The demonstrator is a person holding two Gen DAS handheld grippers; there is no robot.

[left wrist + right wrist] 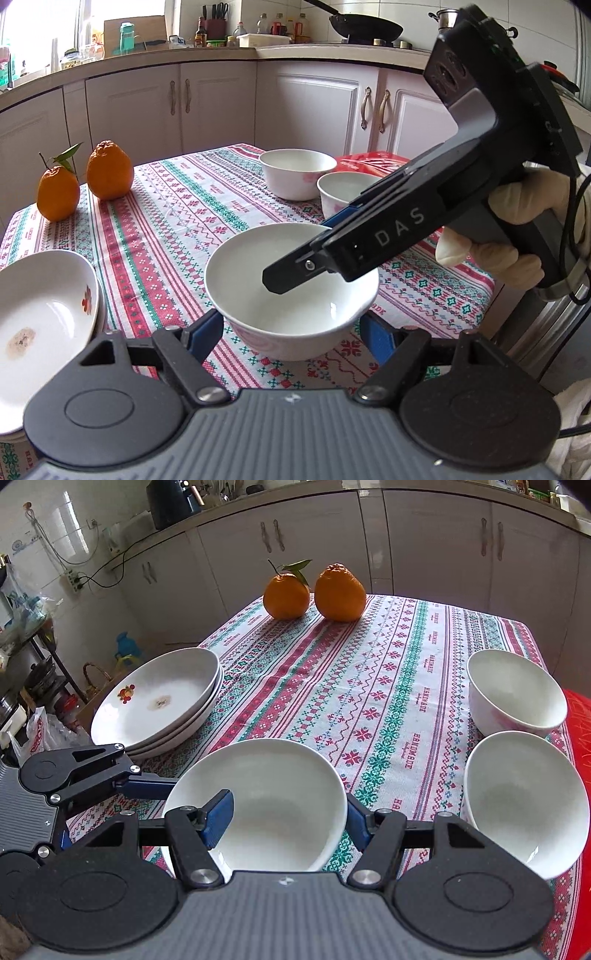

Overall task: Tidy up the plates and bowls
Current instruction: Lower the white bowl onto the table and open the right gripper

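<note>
Plates sit stacked at the left edge of the table, and the stack of plates (48, 314) carries a fruit motif and a brownish smear on its top dish; the right wrist view shows three of them nested. Just beyond, toward the far left corner of the patterned tablecloth (177, 221), stand two oranges (58, 194), close together, the left one with a stem and leaves.

At the middle, close to both cameras, the near bowl (258, 295) rests upright on the cloth, white and empty. The left gripper (291, 332) straddles its lower wall, one blue pad at each side. The pads lie right against the bowl, but whether they press on it cannot be told.

From the right, the right gripper (286, 821) reaches down over the same bowl, clamped across its wall: one finger dips inside the bowl, the other runs outside the rim. A gloved hand (517, 229) holds its grip.

Further right and back, two further bowls (295, 173) stand side by side, nearly touching, beside a red packet (373, 162) at the table's right edge. Both are upright and empty, well apart from the near bowl.
</note>
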